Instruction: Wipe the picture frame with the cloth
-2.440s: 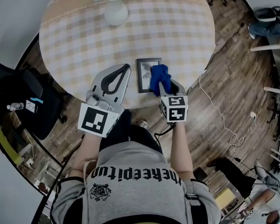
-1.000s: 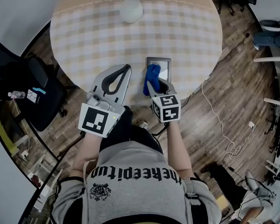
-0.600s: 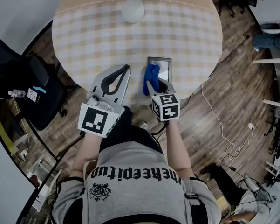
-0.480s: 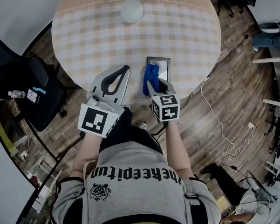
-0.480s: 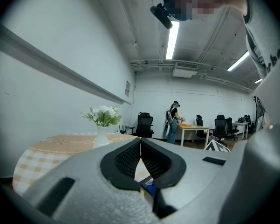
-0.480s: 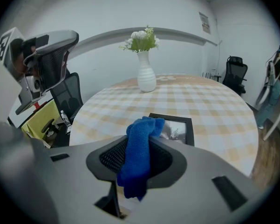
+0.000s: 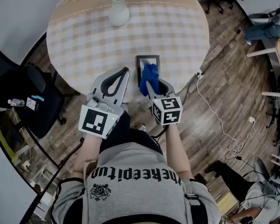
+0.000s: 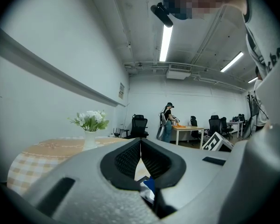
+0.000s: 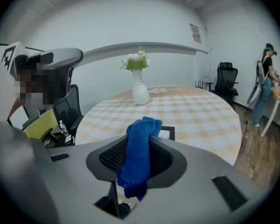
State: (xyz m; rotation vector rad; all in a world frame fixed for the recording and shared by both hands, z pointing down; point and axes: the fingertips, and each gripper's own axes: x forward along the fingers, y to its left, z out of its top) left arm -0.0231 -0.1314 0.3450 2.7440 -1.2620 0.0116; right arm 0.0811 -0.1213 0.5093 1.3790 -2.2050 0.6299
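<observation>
Shift: cloth (image 7: pixel 148 76) now mid picture frame (image 7: pixel 146 59), off its left edge.
Right gripper (image 7: pixel 150 84): clamped on cloth; frame's length runs straight ahead, up-picture.
Left gripper (image 7: pixel 124 72): pinched shut, empty, just left.

The table (image 7: pixel 177 27) is lying open around the picture frame (image 7: pixel 144 62); a vase (image 7: pixel 119 13) is standing far back, seemingly clear.

Cloth (image 7: pixel 148 77) over picture frame (image 7: pixel 144 60) near table (image 7: pixel 84 36) edge, vase (image 7: pixel 119 13) far behind
</observation>
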